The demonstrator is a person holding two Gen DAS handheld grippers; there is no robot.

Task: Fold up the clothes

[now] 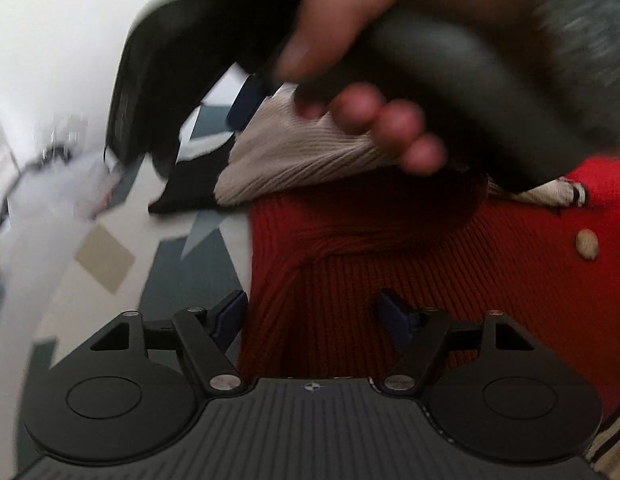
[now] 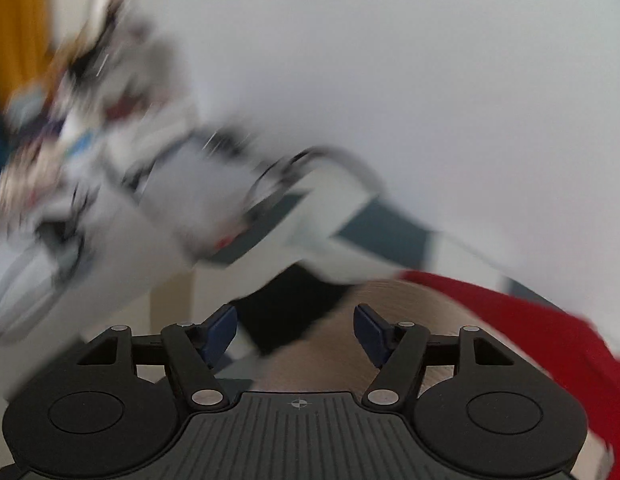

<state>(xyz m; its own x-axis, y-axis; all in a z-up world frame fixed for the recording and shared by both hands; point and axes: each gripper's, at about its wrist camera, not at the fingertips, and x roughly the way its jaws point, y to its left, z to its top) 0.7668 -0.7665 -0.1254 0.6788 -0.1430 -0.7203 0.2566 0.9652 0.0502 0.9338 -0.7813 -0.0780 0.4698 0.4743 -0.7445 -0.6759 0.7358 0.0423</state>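
A red knit cardigan (image 1: 449, 280) with a pale button lies under my left gripper (image 1: 313, 316), which is open and empty just above its left edge. A beige ribbed garment (image 1: 294, 152) lies beyond it, with a black garment (image 1: 186, 192) at its left. My right gripper, held in a hand (image 1: 369, 60), crosses the top of the left wrist view. In the right wrist view my right gripper (image 2: 296, 330) is open and empty above the beige garment (image 2: 329, 356). The red cardigan (image 2: 509, 320) is at the right and the black garment (image 2: 294, 312) just ahead. This view is motion-blurred.
The clothes lie on a surface with a grey, white and tan geometric pattern (image 1: 110, 256). A white wall (image 2: 389, 80) fills the background. Blurred white items and clutter (image 2: 110, 160) are at the left. A striped fabric (image 1: 613, 436) shows at the lower right.
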